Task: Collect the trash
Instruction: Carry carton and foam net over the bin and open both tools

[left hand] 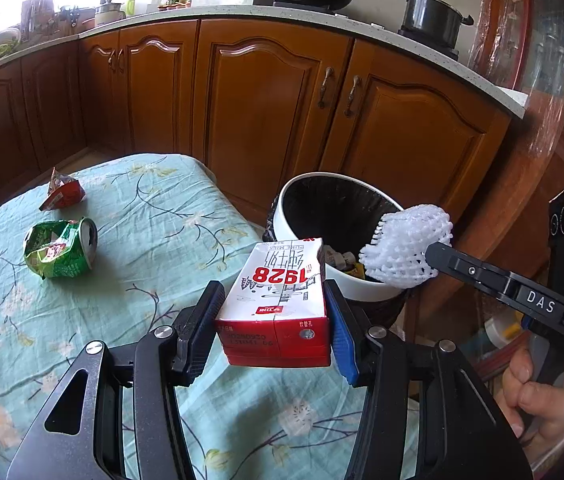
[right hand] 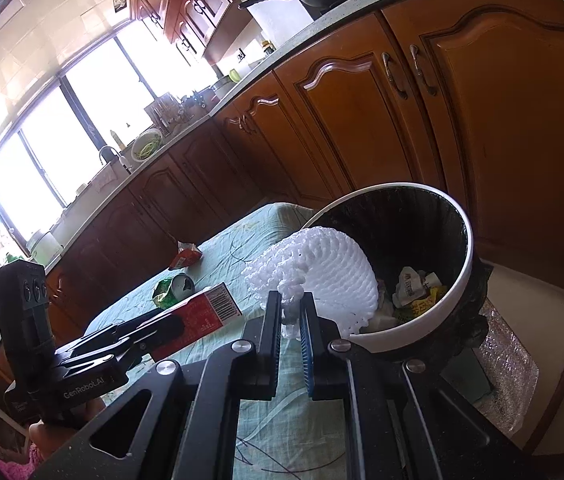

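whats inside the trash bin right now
Inside the trash bin, crumpled white paper and yellow wrappers lie at the bottom. The foam fruit net hides whatever lies beneath it.

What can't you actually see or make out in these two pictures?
- Bin bottom: in both views the foam net and the near rim cover much of the trash inside.
- Milk carton: in the right view, the left gripper hides most of it.
- Red wrapper: too small in both views to read.
- Crushed can: label too crumpled to read.
- Right gripper: only one finger shows in the left view.
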Action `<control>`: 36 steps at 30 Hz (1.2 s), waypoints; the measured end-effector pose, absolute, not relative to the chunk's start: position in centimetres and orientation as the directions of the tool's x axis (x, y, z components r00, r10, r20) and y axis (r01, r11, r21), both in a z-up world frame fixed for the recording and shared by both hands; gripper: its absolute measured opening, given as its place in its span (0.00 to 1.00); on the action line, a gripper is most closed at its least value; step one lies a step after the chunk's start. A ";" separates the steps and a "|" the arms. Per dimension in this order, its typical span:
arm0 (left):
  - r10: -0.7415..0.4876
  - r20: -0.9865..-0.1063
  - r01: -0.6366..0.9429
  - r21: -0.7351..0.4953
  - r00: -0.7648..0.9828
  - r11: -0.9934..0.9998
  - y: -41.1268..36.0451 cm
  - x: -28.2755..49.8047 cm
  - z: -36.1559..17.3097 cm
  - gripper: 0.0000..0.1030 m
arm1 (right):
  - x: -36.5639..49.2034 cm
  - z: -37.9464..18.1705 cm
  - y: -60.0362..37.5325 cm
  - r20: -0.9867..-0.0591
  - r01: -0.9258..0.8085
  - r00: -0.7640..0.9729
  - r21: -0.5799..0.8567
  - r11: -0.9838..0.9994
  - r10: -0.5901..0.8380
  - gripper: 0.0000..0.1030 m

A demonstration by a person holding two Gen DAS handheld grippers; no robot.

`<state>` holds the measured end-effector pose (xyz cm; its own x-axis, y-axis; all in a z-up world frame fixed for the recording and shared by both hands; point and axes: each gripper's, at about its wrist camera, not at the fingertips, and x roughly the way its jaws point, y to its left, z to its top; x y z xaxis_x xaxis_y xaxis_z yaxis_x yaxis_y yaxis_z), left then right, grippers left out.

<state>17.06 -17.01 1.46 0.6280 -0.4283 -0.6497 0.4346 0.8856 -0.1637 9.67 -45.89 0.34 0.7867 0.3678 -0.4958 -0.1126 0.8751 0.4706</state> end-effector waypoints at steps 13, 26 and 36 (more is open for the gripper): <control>-0.441 -0.644 0.469 -0.141 0.625 0.872 -20.7 18.1 2.1 0.48 | 11.4 0.4 -48.4 -0.495 -0.093 0.791 0.484 0.870 0.359 0.09; -0.440 -0.651 0.494 -0.113 0.618 0.862 -24.7 20.8 2.3 0.48 | 13.8 -0.6 -50.5 -0.522 -0.066 0.773 0.501 0.863 0.361 0.09; -0.425 -0.679 0.505 -0.094 0.598 0.858 -26.8 22.9 1.4 0.48 | 15.8 -1.6 -51.0 -0.557 -0.041 0.751 0.499 0.866 0.356 0.09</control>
